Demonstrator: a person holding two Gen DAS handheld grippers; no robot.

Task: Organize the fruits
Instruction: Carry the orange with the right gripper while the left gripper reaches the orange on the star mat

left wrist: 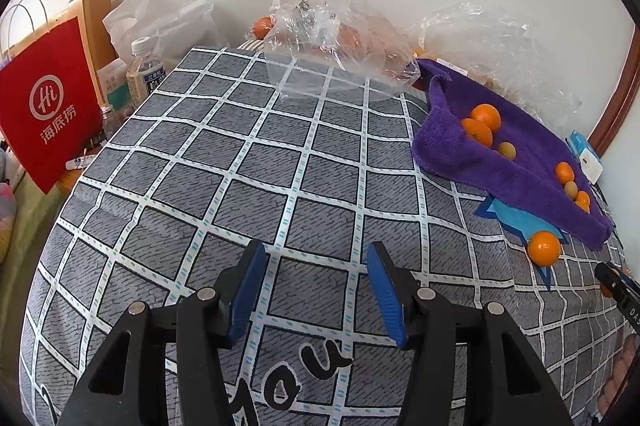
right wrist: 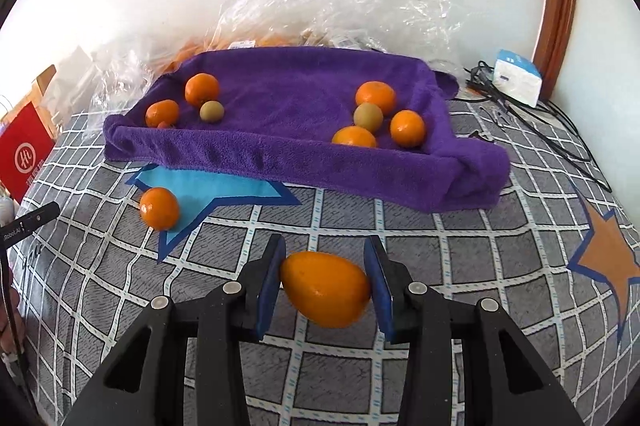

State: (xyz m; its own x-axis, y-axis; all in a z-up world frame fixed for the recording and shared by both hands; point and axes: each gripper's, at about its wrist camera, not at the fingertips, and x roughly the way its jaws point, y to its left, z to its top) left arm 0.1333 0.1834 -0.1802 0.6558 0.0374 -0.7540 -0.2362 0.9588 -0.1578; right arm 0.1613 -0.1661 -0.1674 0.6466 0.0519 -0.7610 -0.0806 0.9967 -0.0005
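The right gripper (right wrist: 325, 288) is clamped on an orange fruit (right wrist: 325, 289), egg-shaped between the 2 blue pads and held clear of the checked bedcover (right wrist: 460, 258). The left gripper (left wrist: 316, 290) stands with its jaws apart and nothing between them, over bare cover.

Going outward in the right wrist view, a loose orange (right wrist: 159, 208) lies at 10 o'clock on a blue star print, just outside the purple towel (right wrist: 288, 154). At 12 o'clock that towel forms a shallow tray with raised edges, holding 2 clusters of fruit: 1 at its left end, 1 at its right (right wrist: 375, 96).

The likely slip: the held fruit is smooth and rounded, so a loose pinch could let it squirt out and roll across the soft cover. The towel's near wall stands in the path and looks floppy; a low carry could snag and flatten it, spilling fruit.

Farther off, crumpled clear plastic bags (right wrist: 320, 6) sit behind the towel at 12 o'clock, and a white box (right wrist: 516, 78) with black cables lies at 2 o'clock.
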